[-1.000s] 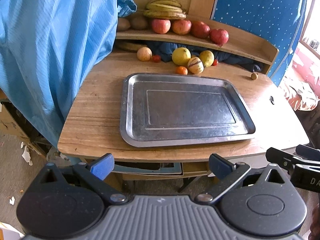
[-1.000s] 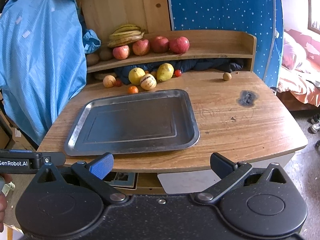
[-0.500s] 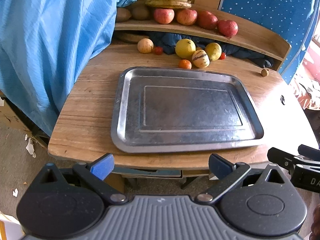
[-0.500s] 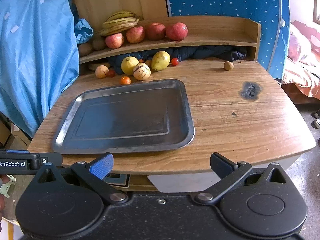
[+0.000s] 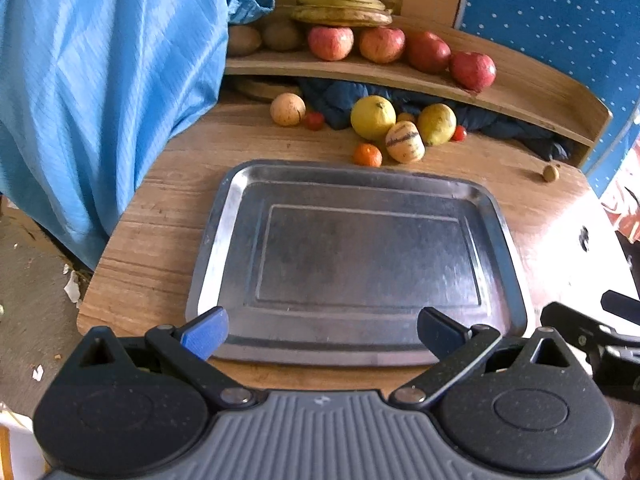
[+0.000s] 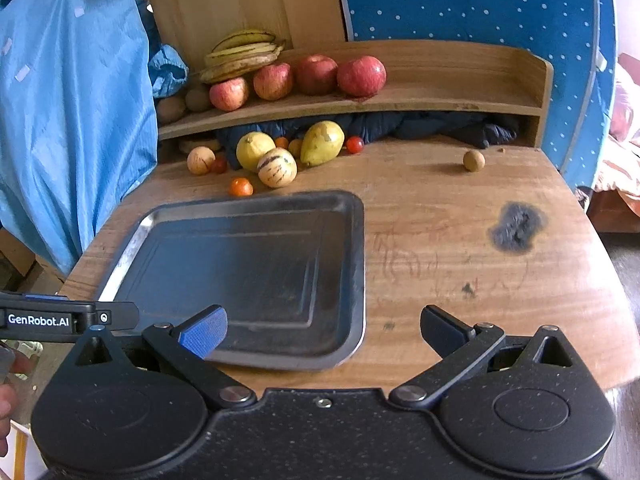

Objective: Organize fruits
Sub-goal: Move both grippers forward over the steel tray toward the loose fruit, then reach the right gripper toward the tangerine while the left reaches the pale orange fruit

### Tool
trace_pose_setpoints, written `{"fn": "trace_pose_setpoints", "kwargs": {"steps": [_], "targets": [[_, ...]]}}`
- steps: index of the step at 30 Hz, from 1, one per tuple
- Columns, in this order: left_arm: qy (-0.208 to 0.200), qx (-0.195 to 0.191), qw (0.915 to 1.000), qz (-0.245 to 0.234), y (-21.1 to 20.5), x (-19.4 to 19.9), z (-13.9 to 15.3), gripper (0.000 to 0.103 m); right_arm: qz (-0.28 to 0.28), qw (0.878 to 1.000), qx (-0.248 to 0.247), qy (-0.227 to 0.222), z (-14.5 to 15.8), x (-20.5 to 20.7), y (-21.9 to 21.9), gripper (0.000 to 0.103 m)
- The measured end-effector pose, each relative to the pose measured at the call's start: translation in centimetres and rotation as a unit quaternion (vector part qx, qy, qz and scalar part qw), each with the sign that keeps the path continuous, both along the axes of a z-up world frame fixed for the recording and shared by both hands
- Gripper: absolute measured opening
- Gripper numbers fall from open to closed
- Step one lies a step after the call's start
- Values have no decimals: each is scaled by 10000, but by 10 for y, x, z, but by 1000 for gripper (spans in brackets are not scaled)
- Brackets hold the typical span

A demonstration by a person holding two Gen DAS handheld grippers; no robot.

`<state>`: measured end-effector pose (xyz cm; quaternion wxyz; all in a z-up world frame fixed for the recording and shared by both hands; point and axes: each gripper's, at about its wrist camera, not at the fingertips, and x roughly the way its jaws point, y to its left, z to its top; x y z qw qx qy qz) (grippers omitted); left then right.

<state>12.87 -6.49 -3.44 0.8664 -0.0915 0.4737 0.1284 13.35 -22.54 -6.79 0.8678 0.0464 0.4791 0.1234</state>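
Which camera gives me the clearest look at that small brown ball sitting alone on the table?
The right wrist view: the small brown ball sits clear and larger. The left wrist view shows it tiny, near the right edge.

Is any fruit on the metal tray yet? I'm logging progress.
No: the metal tray is bare, and the striped fruit and small orange lie on the table beyond it.

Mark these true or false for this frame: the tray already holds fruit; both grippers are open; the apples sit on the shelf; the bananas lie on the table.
1. The metal tray already holds fruit. False: nothing lies on it.
2. The left gripper and right gripper are both open. True.
3. The red apples sit on the wooden shelf. True.
4. The bananas lie on the table. False: they rest on the shelf, behind the apples.
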Motion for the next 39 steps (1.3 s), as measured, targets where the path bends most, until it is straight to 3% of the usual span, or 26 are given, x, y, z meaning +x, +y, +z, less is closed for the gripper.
{"fn": "trace_pose_setpoints", "kwargs": {"steps": [9,22,31,39], "targets": [[110,190,9990,387,1,20,3,102,408,9987,309,-68,-3,19,-11,103],[148,231,9992,301,33,67,-1,103,318,9988,367,-56,-10,49,-1,103],[117,163,9997,143,87,116,-5,103,213,9992,334,-48,-15,85,34,103],[58,102,9999,-88,131,153,-15,103,604,9977,257,173,-31,110,94,102]]}}
